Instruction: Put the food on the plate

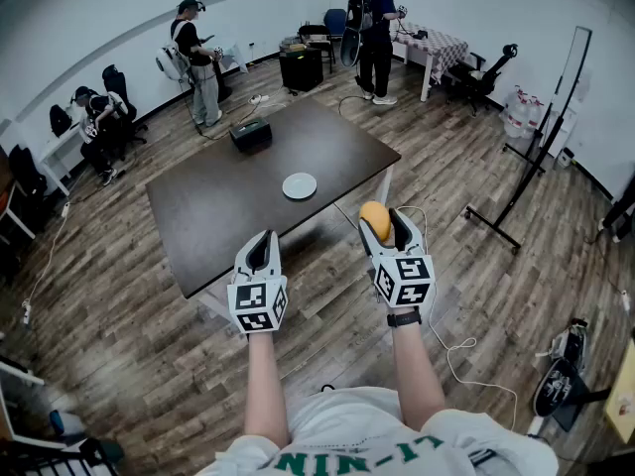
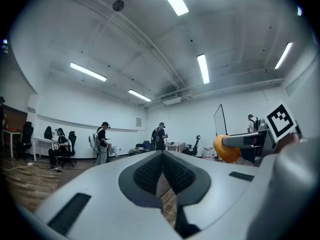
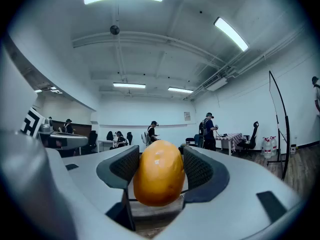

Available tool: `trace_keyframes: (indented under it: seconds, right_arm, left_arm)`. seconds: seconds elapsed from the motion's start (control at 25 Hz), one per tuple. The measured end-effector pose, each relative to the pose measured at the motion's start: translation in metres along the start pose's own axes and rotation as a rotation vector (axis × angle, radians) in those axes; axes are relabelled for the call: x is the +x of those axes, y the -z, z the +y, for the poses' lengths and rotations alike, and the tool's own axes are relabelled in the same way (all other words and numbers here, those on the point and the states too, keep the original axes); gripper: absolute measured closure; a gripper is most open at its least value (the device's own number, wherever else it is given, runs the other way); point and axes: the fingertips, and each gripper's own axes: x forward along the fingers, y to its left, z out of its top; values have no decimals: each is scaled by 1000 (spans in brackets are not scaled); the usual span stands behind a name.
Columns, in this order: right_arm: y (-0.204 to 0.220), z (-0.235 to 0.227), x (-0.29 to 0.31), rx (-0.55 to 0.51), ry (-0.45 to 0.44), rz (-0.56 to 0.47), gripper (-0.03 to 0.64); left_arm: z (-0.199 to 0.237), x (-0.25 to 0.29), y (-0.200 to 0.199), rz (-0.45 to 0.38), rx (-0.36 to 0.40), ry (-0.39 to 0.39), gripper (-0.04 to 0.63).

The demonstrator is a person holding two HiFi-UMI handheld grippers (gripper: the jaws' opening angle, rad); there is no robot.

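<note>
**A:** Start close in. What has the right gripper [image 1: 385, 228] got?

**B:** Its jaws are clamped on the food [image 1: 372, 218], a smooth orange-yellow oval. Both ribbed pads pinch it across the middle, and its rounded end bulges out past them. It hangs in the air, just off the near edge of the table [image 1: 218, 216].

**A:** And the left gripper [image 1: 260, 251]?

**B:** Its pads are pressed together with nothing between them. It sits at 9 o'clock of the right one, about level with it, with its tip at the table's edge.

**A:** Where does the food go?

**B:** Onto the plate [image 1: 299, 185], which is small, white and bare. It lies on the dark tabletop at roughly 11 o'clock from the food, well apart from it. A black box [image 1: 250, 135] stands farther back, at 11 o'clock of the plate and clear of it.

**A:** So how should the carry go?

**B:** I'd say travel along that 11 o'clock line with the grip firm, because a smooth, curved skin could squirt out of flat pads. Stop over the plate's middle and lower the food until its underside rests there. Only then ease the jaws apart, slowly. An oval like that probably rolls, and the plate looks shallow. Then lift straight up so a pad doesn't nudge it off.

**A:** And the left one?

**B:** It should hold back at 7 o'clock of the plate, out of the way. The people at 12 o'clock, beyond the table, are too far off to matter.
</note>
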Motion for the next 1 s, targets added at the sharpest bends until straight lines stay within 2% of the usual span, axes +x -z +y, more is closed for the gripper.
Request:
trace_keyframes:
  seconds: [0.2,0.52,0.76,1.0]
  right_arm:
    - [9,12,22,57,-15,8,327]
    - [32,26,69,12,-41,43,331]
    - [40,-2,126,14,-57,48,333]
    - [28,-44,230,28,-121,16,333]
  left_arm:
    - [22,10,8,11,-39,2,583]
    - [37,51,37,29,-83,36,583]
    - [42,116,40,22,-81,38,583]
    - [58,216,41,22,-62,-5,583]
